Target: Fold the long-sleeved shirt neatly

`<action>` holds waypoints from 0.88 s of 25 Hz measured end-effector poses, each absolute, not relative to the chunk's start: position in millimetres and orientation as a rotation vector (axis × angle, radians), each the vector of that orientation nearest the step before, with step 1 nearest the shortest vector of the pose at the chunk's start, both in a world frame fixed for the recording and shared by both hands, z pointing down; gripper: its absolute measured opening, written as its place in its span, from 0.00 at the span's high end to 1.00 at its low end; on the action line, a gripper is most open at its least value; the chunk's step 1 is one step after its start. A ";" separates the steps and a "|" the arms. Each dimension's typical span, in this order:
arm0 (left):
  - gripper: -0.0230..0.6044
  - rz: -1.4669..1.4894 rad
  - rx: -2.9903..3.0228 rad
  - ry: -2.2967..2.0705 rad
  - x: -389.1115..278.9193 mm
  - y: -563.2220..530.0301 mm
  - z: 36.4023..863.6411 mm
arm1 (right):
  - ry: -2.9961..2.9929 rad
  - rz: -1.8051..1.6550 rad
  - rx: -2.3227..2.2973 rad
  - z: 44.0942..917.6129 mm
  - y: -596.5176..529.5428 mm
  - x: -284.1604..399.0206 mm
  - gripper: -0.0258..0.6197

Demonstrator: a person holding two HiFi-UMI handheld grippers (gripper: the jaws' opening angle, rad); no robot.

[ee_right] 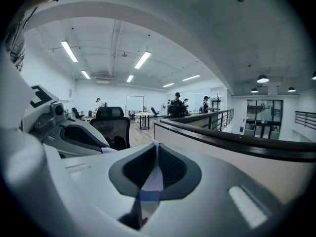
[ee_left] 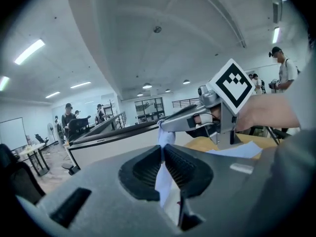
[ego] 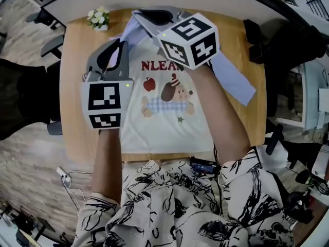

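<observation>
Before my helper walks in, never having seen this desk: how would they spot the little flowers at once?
Start at the wooden table, with the printed white shirt on it. Go to its far left corner, beyond the shirt's collar end. The flowers stand there: a small white bunch with green leaves, the only plant on the table.

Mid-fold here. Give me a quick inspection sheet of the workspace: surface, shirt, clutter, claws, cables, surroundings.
Surface: wooden table, with bare wood showing around the shirt.
Job's things: long-sleeved shirt, print up, far end held up; blue sleeve lies out to the right.
Clutter: small flower pot at the far left corner; black device at the near edge.
Claws: left claw shut on shirt fabric; right claw shut on shirt fabric.
Cables: white cable on the floor, left of the table.
Surroundings: office chairs beside the table; open office, people far off.
</observation>
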State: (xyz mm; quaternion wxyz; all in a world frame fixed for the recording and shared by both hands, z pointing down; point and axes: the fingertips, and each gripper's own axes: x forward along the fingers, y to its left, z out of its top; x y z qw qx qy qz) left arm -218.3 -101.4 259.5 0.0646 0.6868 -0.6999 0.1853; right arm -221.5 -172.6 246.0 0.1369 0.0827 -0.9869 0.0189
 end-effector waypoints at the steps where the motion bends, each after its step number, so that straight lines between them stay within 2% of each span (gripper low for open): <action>1: 0.91 0.572 2.080 -2.101 -202.1 -108.7 263.7 | -2.849 0.053 0.257 250.9 -180.3 -206.2 0.91; 10: 0.91 0.704 2.049 -1.993 -80.1 -166.4 353.9 | -2.743 0.102 0.295 353.1 -237.7 -87.2 0.91; 22: 0.91 0.985 2.011 -1.735 0.1 -212.5 500.7 | -2.521 0.266 0.283 513.1 -283.6 -14.1 0.90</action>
